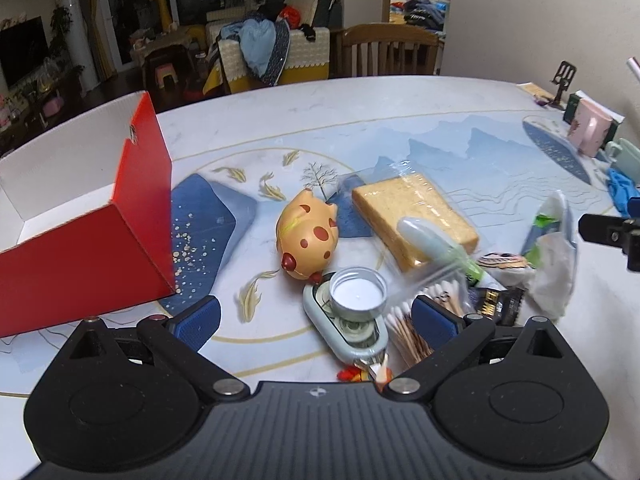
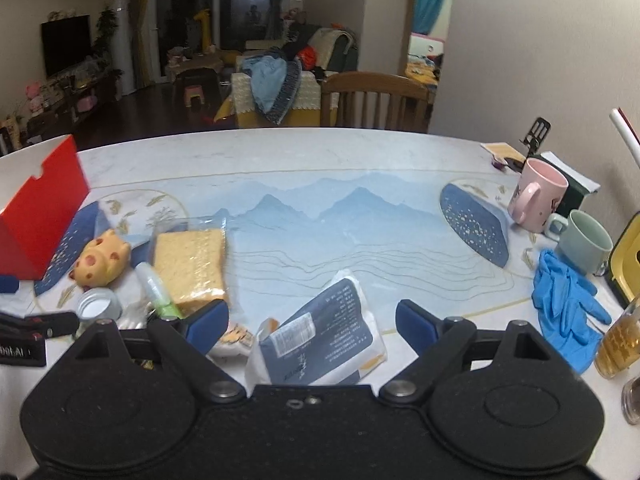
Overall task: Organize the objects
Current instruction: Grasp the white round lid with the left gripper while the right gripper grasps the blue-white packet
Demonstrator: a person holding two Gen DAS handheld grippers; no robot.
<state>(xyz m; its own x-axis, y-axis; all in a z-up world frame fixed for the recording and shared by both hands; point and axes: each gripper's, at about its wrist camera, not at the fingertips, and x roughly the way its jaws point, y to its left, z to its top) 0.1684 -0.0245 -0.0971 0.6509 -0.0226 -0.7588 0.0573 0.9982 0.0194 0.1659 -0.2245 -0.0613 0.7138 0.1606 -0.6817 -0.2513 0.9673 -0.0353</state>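
Both grippers spread, empty: left gripper [image 1: 316, 322] straddles tealight [image 1: 357, 294], right gripper [image 2: 312, 322] straddles tissue pack [image 2: 320, 334]. Risk: left fingers snag cotton swabs [image 1: 416, 326] beside tealight.

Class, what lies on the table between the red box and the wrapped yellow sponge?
The spotted pig toy lies between the red box and the sponge, clearest in the left wrist view.

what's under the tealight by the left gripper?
The tealight sits on a pale grey-green oblong case with a clear window. The part of the case beneath the cup is covered, and its contents cannot be made out. Cotton swabs lie beside it.
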